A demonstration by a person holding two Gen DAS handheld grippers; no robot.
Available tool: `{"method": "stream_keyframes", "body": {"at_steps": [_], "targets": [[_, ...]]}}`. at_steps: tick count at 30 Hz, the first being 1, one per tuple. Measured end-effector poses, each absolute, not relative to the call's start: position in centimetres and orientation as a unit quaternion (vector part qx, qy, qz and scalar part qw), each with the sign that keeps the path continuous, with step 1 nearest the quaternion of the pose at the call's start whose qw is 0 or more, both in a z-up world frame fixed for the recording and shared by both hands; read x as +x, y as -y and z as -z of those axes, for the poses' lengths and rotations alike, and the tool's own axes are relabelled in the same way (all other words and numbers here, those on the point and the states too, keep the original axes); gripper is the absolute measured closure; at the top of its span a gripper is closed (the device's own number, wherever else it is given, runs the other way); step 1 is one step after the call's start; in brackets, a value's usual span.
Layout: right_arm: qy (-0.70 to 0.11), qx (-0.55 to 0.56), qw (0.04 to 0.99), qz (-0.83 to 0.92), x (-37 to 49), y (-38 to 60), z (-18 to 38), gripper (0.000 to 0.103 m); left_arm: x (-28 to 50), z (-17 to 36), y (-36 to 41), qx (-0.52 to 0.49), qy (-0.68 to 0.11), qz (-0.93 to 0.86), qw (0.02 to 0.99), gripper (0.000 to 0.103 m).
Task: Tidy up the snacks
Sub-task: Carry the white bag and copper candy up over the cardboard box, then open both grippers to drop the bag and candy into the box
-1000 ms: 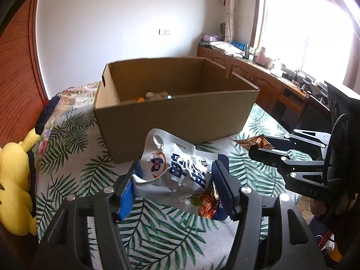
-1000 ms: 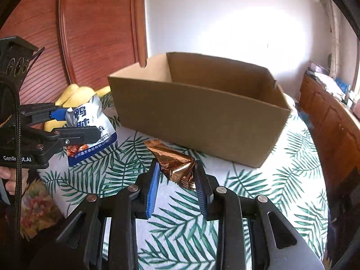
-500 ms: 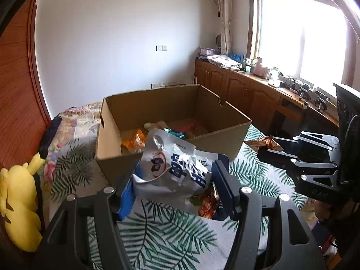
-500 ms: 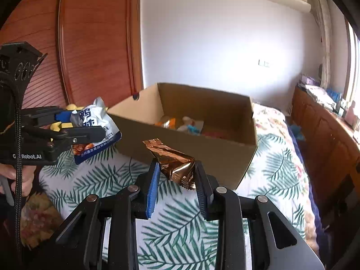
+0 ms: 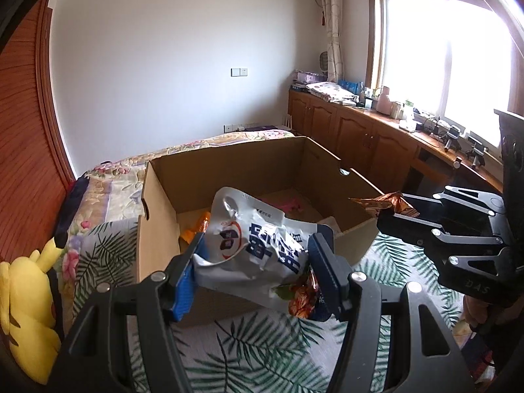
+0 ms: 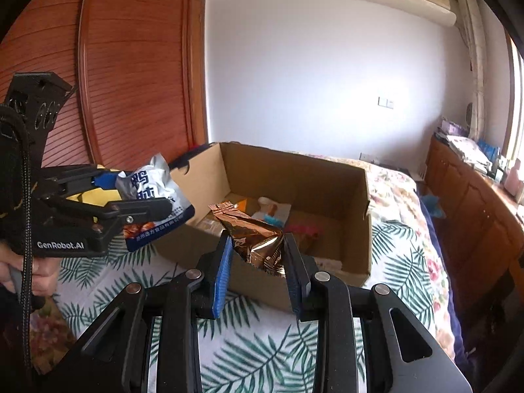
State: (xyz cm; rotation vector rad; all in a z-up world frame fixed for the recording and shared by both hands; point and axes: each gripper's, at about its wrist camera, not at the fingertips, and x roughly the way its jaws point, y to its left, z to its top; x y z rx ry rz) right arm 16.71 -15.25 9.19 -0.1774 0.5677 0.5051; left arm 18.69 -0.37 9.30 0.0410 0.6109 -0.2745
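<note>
The white snack bag sits clamped between the blue pads of the left gripper, its long axis running up and away from the tool, the crumpled top edge tilted toward the open cardboard box straight ahead and the printed bottom corner hanging down by the right-hand pad. The copper foil packet is pinched in the right gripper, its long axis slanting up and to the tool's left, the crimped seal end leading over the box's near wall.

The right wrist view looks down into the box past the packet and shows an orange pack, a pale wrapper and a pink one on its floor; from the left wrist the white bag blocks most of that floor, leaving only slivers of orange and pink. The left view alone shows the yellow plush toy at the tool's left, and the wooden cabinets under the window beyond the right gripper. Both tools hang above the leaf-print bedspread, each visible at the other's side
</note>
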Motion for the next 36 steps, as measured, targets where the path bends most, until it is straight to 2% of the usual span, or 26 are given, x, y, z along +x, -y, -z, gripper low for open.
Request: {"method": "stream_keyframes", "body": {"at_steps": [22, 36], "targets": [[-0.327, -0.094, 0.906, -0.252, 25.8, 11.6, -5.8, 0.074, 27.5, -5.8, -1.4, 0.013, -0.353, 0.139, 0.925, 0.041], [-0.376, -0.095, 0.888, -0.248, 29.3, 10.4, -3.9, 0.074, 30.3, -4.8, 0.0, 0.066, -0.398, 0.135, 0.905, 0.040]]}}
